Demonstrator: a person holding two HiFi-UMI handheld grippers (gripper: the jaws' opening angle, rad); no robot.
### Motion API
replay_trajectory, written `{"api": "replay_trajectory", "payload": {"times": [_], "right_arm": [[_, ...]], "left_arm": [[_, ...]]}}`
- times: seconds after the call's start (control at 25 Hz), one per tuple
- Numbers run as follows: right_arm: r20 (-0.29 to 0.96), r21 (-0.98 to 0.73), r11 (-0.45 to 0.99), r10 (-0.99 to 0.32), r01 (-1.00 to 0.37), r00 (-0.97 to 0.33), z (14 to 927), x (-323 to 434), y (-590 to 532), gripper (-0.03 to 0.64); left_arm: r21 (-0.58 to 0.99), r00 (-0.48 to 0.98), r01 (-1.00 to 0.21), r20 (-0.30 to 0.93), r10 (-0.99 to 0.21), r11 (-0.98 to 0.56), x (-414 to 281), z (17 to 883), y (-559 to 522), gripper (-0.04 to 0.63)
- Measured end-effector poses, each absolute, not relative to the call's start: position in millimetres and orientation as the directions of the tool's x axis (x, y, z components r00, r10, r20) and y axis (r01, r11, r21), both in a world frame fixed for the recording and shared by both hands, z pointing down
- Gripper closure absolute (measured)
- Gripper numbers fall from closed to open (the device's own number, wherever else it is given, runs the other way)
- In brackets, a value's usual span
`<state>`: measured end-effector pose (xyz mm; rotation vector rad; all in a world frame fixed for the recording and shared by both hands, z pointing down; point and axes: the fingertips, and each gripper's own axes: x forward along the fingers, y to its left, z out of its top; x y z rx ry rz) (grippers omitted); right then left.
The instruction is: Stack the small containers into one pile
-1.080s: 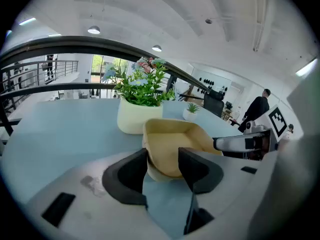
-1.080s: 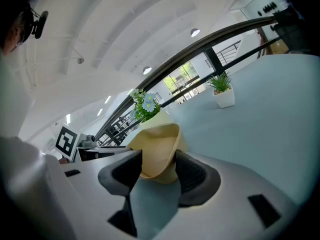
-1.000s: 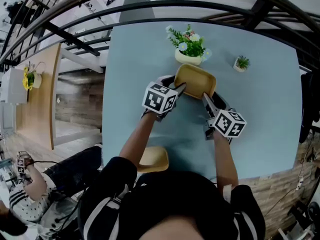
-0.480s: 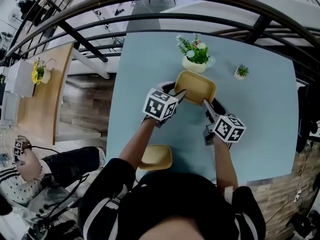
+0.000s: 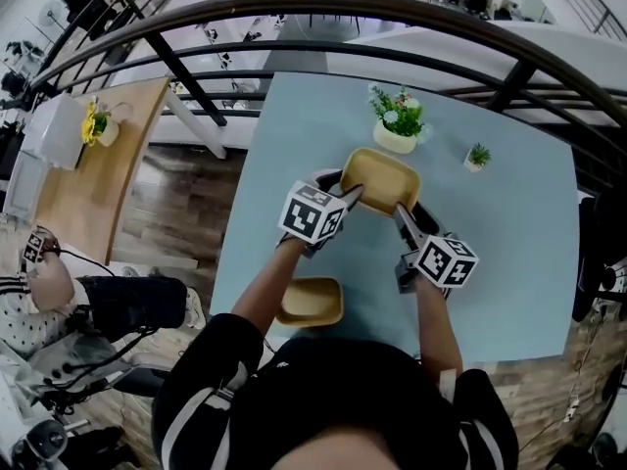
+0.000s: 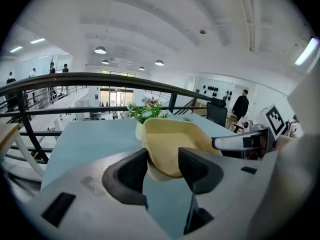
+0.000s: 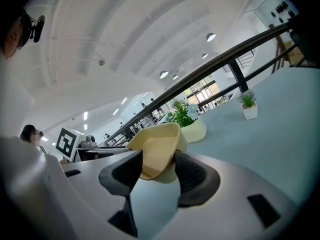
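**Holding one tan container between both grippers**

The tan container [image 5: 380, 179] sits open side up over the middle of the light-blue table [image 5: 509, 253], just in front of the flower pot [image 5: 395, 137]. In the head view its long axis runs left to right, the right end a little nearer the person. Whether its base touches the table cannot be told.

The left gripper [image 5: 350, 192] has its jaws drawn in on the container's near-left corner, a pad against each side of the wall. The right gripper [image 5: 400, 210] pinches the near-right end in the same way, so both tools grip one dish.

A second tan container [image 5: 310, 302] lies open side up at the table's near edge, beside the person's left forearm and well apart from the held one.
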<state>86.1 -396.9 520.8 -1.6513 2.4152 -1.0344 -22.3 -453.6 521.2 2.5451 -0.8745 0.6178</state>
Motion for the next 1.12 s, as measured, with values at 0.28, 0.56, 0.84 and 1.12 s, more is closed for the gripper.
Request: {"api": "replay_trajectory", "payload": {"times": [0.28, 0.56, 0.84, 1.12], "right_arm": [[0.304, -0.528, 0.259, -0.832, -0.809, -0.465, 508.4, 63.7, -383.6, 0.405], [0.287, -0.516, 0.295, -0.825, -0.804, -0.487, 492.8, 43.8, -366.1, 0.408], [0.276, -0.506, 0.331, -0.813, -0.797, -0.512, 483.6, 23.3, -349.2, 0.407], [0.266, -0.494, 0.369, -0.798, -0.787, -0.541, 486.7, 6.9, -331.0, 0.408]], "left_arm": [[0.185, 0.695, -0.671, 0.495, -0.522, -0.718, -46.5, 506.1, -437.2, 0.403], [0.168, 0.686, -0.687, 0.469, -0.556, -0.707, -68.5, 487.1, -415.4, 0.403], [0.160, 0.674, -0.706, 0.452, -0.585, -0.690, -90.0, 477.3, -393.3, 0.403], [0.147, 0.649, -0.732, 0.449, -0.614, -0.666, -108.9, 480.6, -367.3, 0.403]]}}
